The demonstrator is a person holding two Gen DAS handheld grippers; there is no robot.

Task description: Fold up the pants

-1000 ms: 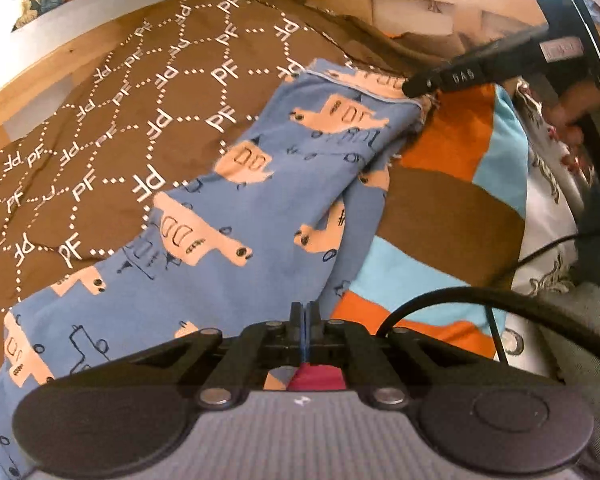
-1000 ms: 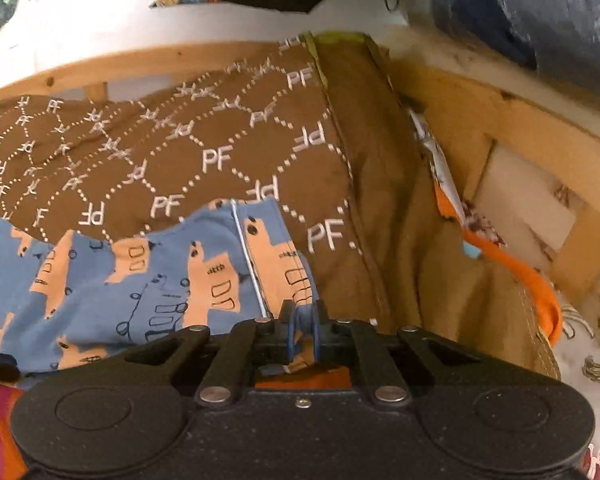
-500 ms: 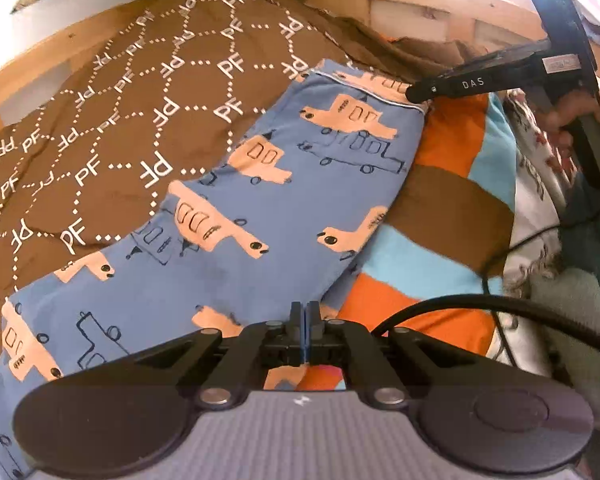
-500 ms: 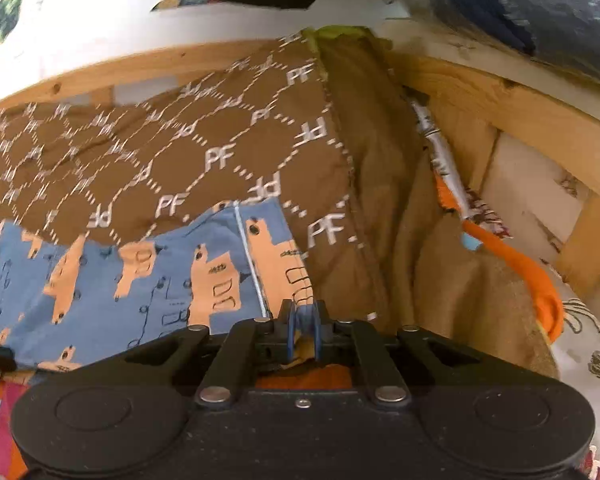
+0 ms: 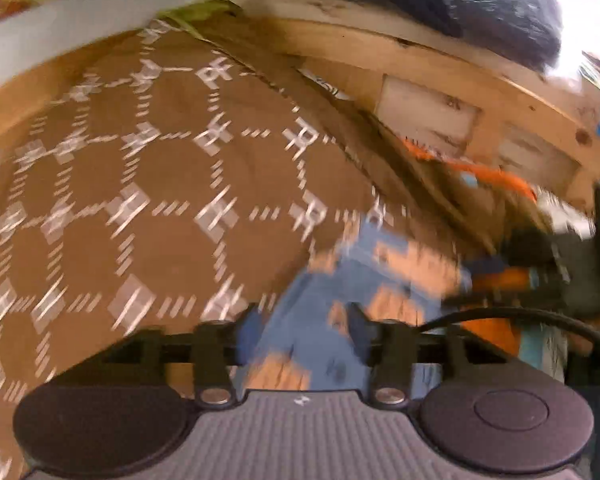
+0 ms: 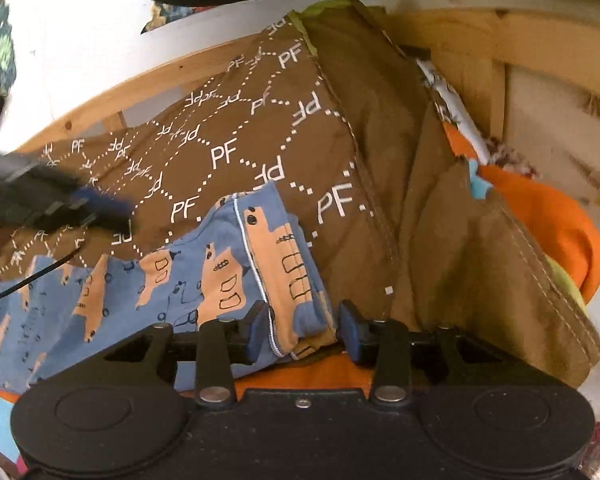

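Where left view blurs, pants (image 6: 228,280) smeared, edges lost

**Two black handheld tools, one with a grey ribbed back**

The left tool (image 5: 302,326) has a grey ribbed housing between two round black caps, black linkage arms fixed with silver screws, and blue finger pads (image 5: 249,330). A black cable (image 5: 540,320) arcs along its right side. The right tool (image 6: 302,326) has a speckled black body, the same round caps and silver screws, and dark blue pads (image 6: 350,326).
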